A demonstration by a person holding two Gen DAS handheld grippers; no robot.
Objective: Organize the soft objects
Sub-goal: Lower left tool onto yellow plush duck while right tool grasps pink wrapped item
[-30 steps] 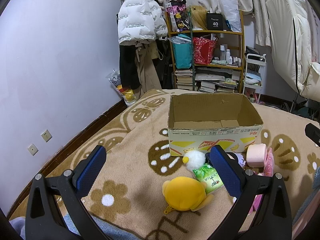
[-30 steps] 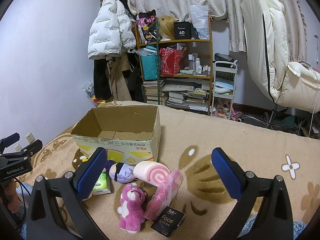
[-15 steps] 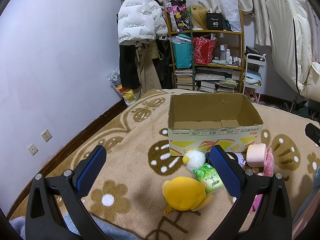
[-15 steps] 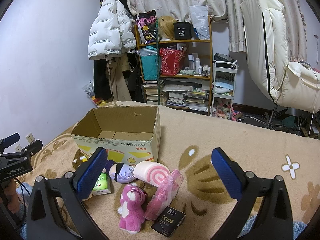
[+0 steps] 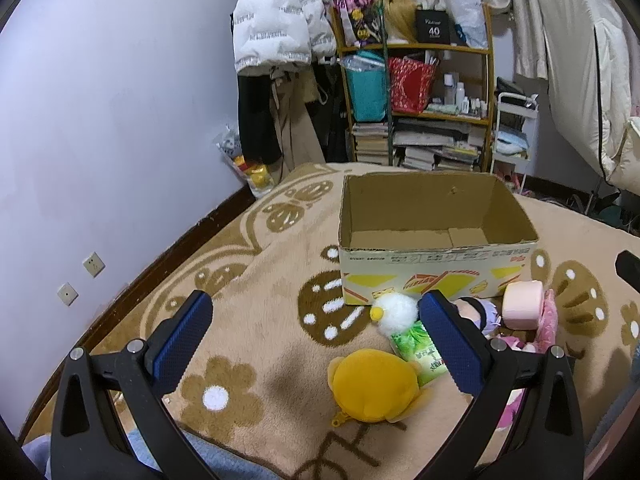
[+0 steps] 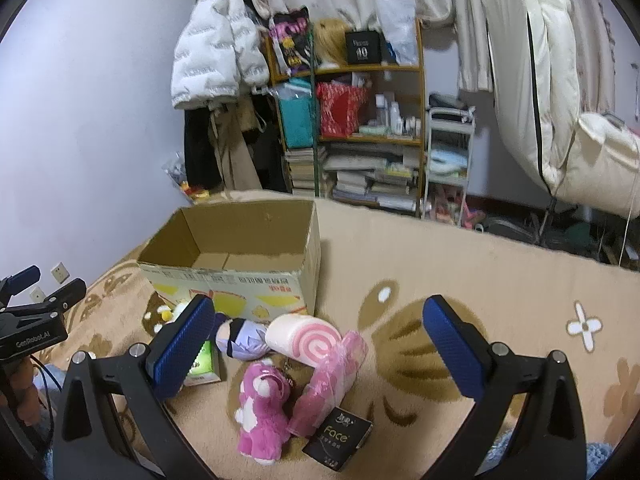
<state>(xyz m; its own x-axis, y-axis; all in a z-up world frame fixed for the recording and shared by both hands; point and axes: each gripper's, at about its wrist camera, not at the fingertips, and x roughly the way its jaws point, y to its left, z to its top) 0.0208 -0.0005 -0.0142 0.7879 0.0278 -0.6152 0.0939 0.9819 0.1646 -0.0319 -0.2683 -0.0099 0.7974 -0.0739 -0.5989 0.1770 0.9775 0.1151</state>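
Observation:
An empty cardboard box (image 5: 436, 256) (image 6: 236, 276) stands open on the beige blanket. In front of it lie a yellow plush (image 5: 376, 386), a white fluffy chick (image 5: 394, 312), a green tissue pack (image 5: 420, 354) (image 6: 200, 364), a purple-haired doll (image 6: 242, 338), a pink swirl roll (image 6: 304, 338), a magenta bear plush (image 6: 264, 400), a pink packet (image 6: 334, 380) and a black "Face" pack (image 6: 338, 438). My left gripper (image 5: 316, 338) hangs open above the blanket, left of the yellow plush. My right gripper (image 6: 318, 344) is open over the pile, holding nothing.
A cluttered wooden shelf (image 5: 416, 92) with books and bags stands behind the box, a white puffer jacket (image 5: 276, 28) hanging beside it. A cream chair (image 6: 560, 120) is at the right. Bare blanket (image 6: 480, 264) stretches right of the box. The wall (image 5: 100, 120) runs along the left.

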